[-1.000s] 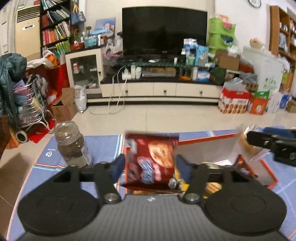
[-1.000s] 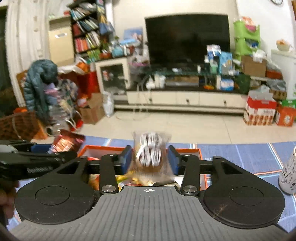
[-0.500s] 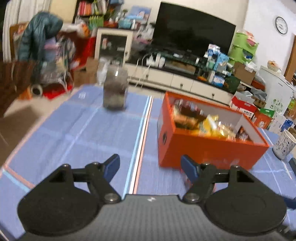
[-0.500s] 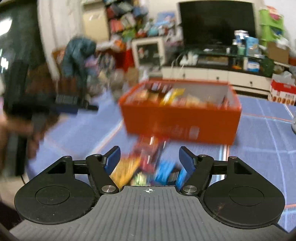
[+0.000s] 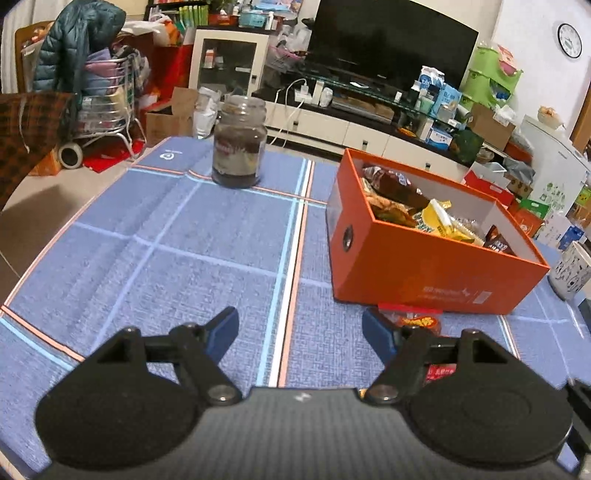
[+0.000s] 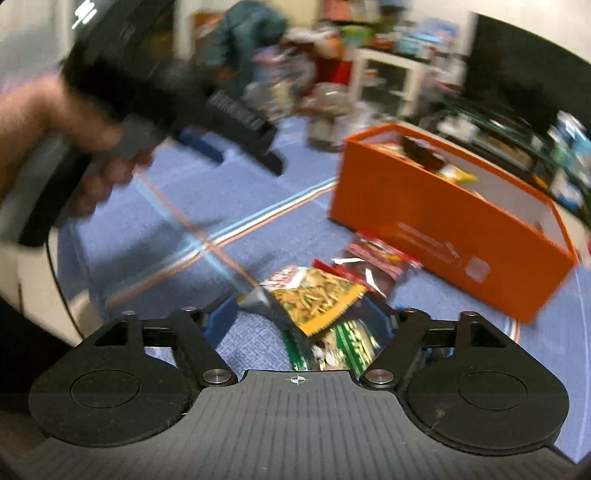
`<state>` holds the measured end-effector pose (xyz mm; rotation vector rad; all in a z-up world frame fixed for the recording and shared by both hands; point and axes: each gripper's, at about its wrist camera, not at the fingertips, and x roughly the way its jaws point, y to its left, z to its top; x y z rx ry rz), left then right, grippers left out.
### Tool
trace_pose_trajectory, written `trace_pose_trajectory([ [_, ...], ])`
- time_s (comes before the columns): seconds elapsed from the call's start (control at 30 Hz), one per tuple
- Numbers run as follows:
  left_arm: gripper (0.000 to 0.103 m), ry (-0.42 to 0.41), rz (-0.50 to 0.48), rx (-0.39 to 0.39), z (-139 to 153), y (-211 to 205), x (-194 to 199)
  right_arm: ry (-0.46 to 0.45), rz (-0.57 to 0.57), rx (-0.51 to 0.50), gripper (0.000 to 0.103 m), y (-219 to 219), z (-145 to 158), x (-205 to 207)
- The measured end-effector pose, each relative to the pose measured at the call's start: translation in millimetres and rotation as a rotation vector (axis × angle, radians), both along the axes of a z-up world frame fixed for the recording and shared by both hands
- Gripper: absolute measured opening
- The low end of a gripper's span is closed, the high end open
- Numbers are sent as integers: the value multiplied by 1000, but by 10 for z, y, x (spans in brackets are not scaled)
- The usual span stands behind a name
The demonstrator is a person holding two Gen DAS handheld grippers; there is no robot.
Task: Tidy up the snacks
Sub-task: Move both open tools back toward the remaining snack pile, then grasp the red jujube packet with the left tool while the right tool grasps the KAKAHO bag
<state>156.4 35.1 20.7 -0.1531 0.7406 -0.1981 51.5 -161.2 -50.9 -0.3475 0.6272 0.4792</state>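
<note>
Snack packets (image 6: 317,299) between right tool (image 6: 306,325) fingers

Orange box (image 5: 424,273), blue striped cloth (image 5: 184,240).

Tablecloth (image 5: 207,236) woven cloth, rough matt. Orange box (image 5: 424,269) smooth matt cardboard. Jar (image 5: 239,144) clear glossy glass. Snack packets (image 6: 317,295) shiny plastic foil. Gripper bodies matt black plastic.

It was a lived-in family living room. A large black flat-screen television (image 5: 391,40) stood on a long white low cabinet (image 5: 354,129), beside a white glass-door cupboard (image 5: 227,62), a crowded bookshelf (image 5: 188,11) and stacked cardboard cartons (image 5: 491,125). A round wall clock (image 5: 569,35) hung on the pale wall, and a dark green padded jacket (image 5: 79,40) hung over a chair at the left.
</note>
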Motion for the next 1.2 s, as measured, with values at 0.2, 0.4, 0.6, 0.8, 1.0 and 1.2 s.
trace_pose_trajectory([
  [0.2, 75, 17, -12, 35, -33, 29, -2, -13, 289, -105, 76, 128, 55, 243],
  [0.4, 75, 25, -1, 26, -19, 62, 60, 103, 381, -114, 68, 255, -48, 530],
  [0.6, 75, 40, -9, 34, -41, 57, 65, 163, 315, -229, 65, 308, -219, 561],
  [0.8, 75, 39, -16, 25, -34, 12, 38, 162, 126, -143, 55, 248, -274, 445],
  [1.0, 75, 47, -33, 44, -63, -25, 39, 159, 100, -114, 55, 171, -299, 525],
  [1.2, 75, 47, -33, 52, -71, -63, 64, 224, 64, 2, 34, 129, -313, 606],
])
